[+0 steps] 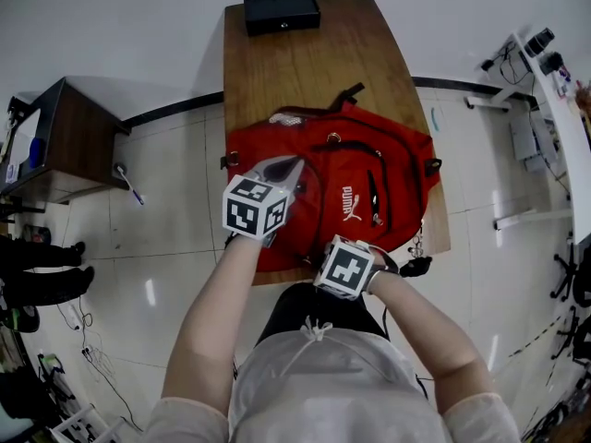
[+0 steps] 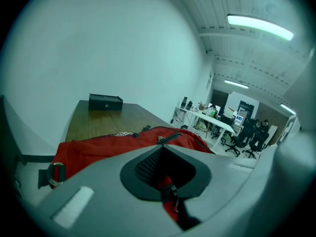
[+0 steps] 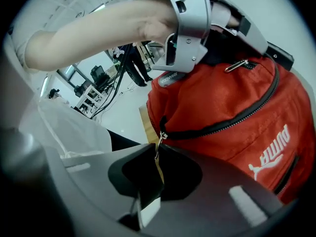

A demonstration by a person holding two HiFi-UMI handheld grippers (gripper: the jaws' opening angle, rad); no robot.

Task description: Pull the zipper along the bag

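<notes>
Clamped left gripper (image 2: 165, 181) fingers (image 2: 98, 191) shut on a red fold of bag (image 2: 98, 147), in left gripper view. In right gripper view, held right gripper (image 3: 157, 157) fingers (image 3: 217, 181) a crack apart at end of zip (image 3: 222, 125), pull (image 3: 159, 141) hanging into the gap, not visibly pinched. From head view, found bag lying across near edge of table (image 1: 305, 63), both grippers on its near-left part, box (image 1: 282, 12) at far edge.

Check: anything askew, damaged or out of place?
Nothing damaged or spilled. The red backpack sits at the wooden table's near edge, with a black attachment dangling past it. A small white stick-like item lies on the floor left of the table.
</notes>
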